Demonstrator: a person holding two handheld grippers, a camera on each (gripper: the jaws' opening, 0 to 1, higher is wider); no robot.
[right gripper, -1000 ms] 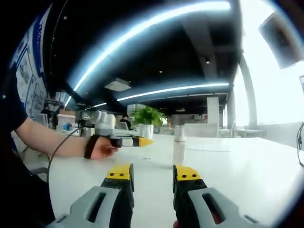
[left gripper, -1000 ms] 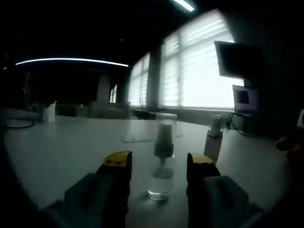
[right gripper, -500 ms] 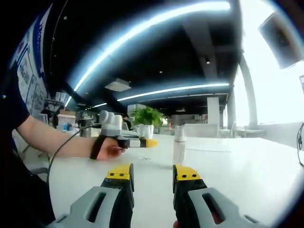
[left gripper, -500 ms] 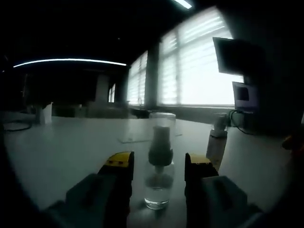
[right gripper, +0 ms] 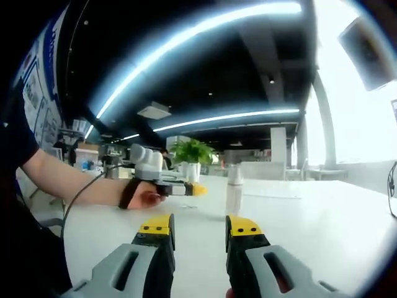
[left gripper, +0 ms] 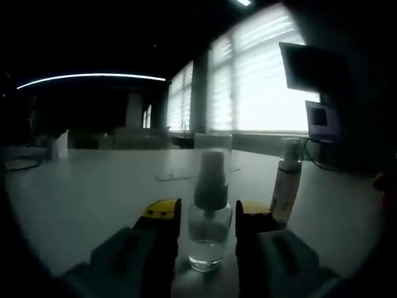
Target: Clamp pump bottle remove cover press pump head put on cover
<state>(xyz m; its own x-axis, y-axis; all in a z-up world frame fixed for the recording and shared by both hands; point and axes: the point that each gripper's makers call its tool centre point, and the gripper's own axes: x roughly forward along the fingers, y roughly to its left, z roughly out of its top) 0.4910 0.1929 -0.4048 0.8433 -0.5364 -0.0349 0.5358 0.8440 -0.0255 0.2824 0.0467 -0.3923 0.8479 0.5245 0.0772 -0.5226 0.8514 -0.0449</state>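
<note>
I'm bringing my left gripper [left gripper: 205, 218] around the clear pump bottle [left gripper: 209, 239], jaws spread either side of its body, contact unclear. Looks light, slick and tippy, so I'm gripping low. Right gripper [right gripper: 198, 226] is hanging open, empty.

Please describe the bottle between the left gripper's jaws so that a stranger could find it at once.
On the white table in front of the bright windows, look between the yellow-tipped jaws of the left gripper. There stands the pump bottle, small, clear and upright, with a transparent cover over its dark pump head. Its neighbour to the right, the white bottle, is opaque and stands outside the jaws.
</note>
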